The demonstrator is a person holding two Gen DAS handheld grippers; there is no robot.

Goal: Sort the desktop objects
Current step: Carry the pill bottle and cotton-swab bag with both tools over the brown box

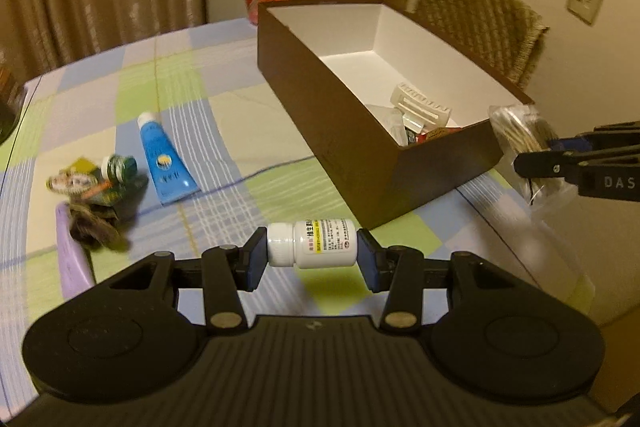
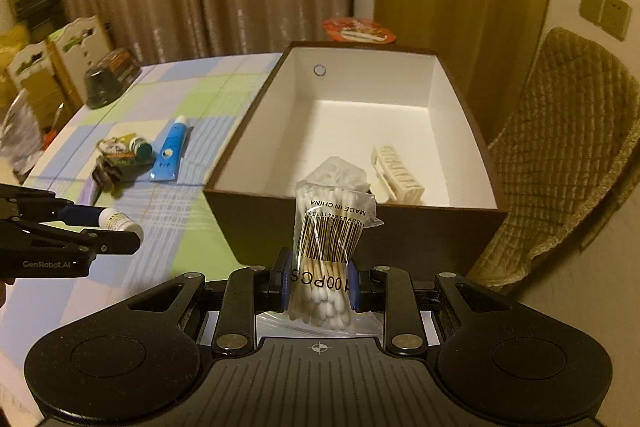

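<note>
The box (image 2: 360,227) stands on the table (image 1: 224,131); a tube (image 1: 166,159) and a small bottle (image 1: 118,167) lie to its left (touching each other), and a chair (image 2: 560,155) is to its right.

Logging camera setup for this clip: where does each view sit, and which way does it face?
Left wrist: on the left claw, facing forward over the table; its fingers clamp a white pill bottle; the right claw shows at the right edge.
Right wrist: on the right claw, facing the brown box; it grips a cotton swab bag; the left claw shows at left.
Shared: box, blue tube, both held items.
</note>
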